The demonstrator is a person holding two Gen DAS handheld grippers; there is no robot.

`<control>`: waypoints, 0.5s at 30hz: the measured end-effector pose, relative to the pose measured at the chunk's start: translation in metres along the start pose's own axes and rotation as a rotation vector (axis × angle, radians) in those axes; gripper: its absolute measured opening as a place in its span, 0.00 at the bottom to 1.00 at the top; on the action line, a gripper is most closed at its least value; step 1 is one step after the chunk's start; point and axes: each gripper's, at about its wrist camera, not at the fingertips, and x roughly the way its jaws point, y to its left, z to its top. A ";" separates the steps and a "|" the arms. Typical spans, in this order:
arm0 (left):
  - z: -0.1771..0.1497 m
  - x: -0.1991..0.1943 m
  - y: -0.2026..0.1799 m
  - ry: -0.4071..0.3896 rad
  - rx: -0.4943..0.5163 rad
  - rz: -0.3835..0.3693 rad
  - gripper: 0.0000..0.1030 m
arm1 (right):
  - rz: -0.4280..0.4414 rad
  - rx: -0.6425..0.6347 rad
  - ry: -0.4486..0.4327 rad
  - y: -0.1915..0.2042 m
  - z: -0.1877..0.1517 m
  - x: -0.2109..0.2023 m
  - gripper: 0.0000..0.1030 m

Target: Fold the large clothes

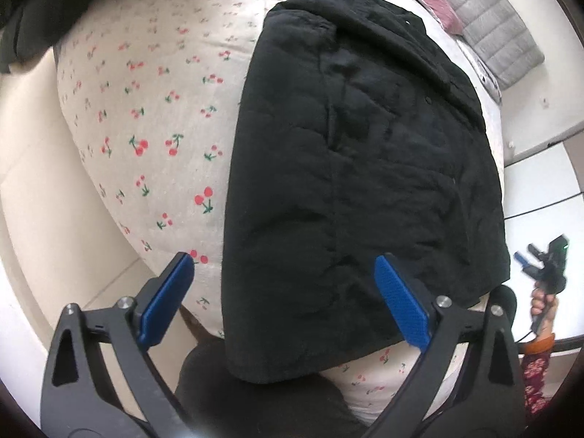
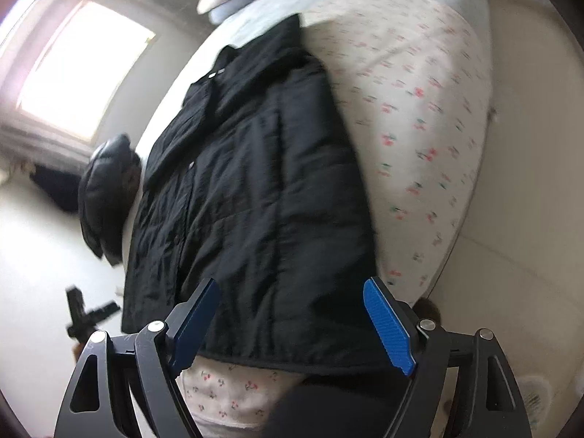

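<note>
jacket (image 1: 365,168) lies flat on the cherry sheet (image 1: 146,109), sides folded in. my left gripper (image 1: 284,292) and right gripper (image 2: 292,314) hang over its near hem, both spread wide and empty, so i can grab that edge and fold it up.

We find open cherry-print bedsheet (image 1: 146,116) beside the black jacket (image 1: 357,168), which fills the bed's middle. A dark padded garment (image 2: 106,189) crowds the opposite bed edge; pillows (image 1: 485,25) block the head.
</note>
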 end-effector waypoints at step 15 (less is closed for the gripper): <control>-0.001 0.020 0.011 0.063 -0.001 -0.028 0.75 | 0.052 0.146 0.137 -0.048 -0.016 0.038 0.12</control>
